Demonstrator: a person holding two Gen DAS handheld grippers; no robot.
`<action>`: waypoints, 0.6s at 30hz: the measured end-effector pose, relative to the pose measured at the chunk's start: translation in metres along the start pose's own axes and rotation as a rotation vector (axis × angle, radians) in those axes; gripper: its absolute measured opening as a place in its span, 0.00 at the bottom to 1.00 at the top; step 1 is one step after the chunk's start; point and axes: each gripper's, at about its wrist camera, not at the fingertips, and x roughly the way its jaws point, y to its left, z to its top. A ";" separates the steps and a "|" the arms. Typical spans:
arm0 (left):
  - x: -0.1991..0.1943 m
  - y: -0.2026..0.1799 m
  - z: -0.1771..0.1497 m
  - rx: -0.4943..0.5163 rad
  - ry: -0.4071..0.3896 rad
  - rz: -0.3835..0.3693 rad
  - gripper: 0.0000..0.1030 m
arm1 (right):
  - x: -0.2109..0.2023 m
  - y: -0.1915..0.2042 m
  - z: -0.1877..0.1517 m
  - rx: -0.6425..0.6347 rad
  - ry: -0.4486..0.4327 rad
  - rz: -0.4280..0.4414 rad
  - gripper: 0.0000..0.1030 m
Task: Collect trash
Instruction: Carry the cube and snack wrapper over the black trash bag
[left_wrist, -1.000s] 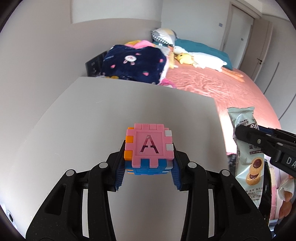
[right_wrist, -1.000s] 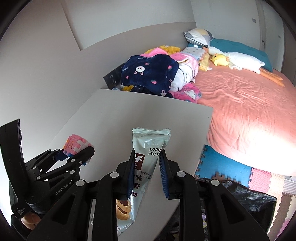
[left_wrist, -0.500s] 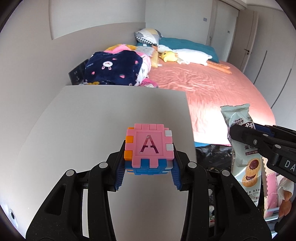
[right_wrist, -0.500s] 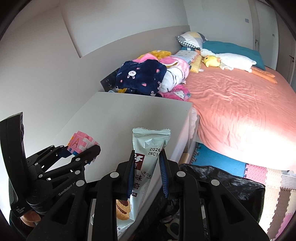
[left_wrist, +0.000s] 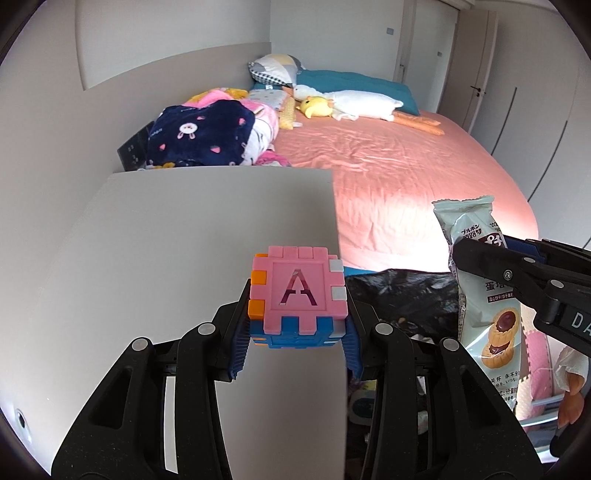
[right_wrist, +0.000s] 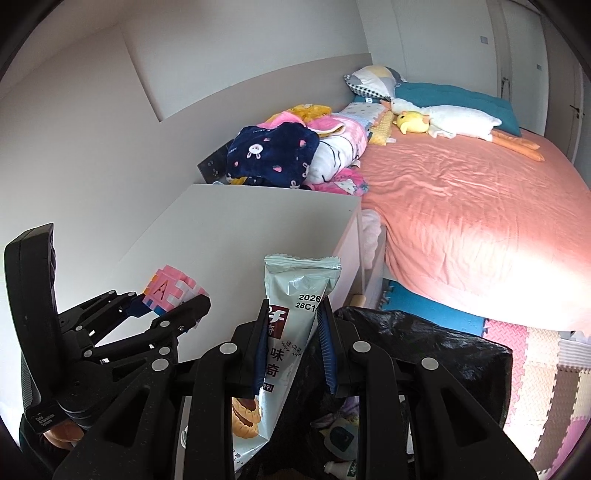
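Black tools, blue ribbed pads

You have a white cabinet below you, its flat top bare, standing against the wall with its far end touching the bed. On the bed's coral sheet you see a heap of blankets at the head, just beyond the cabinet, then pillows, a yellow plush and a long white plush. Beside the bed, foam mats cover the floor, and a black bag stands open on them, against the cabinet's side.
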 end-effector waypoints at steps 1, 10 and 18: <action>-0.001 -0.003 -0.001 0.002 0.000 -0.004 0.40 | -0.002 -0.001 -0.001 0.002 0.000 -0.001 0.25; -0.004 -0.029 -0.004 0.037 0.006 -0.031 0.40 | -0.018 -0.023 -0.013 0.035 -0.007 -0.018 0.25; -0.004 -0.053 0.001 0.075 0.003 -0.061 0.40 | -0.034 -0.043 -0.018 0.068 -0.028 -0.042 0.25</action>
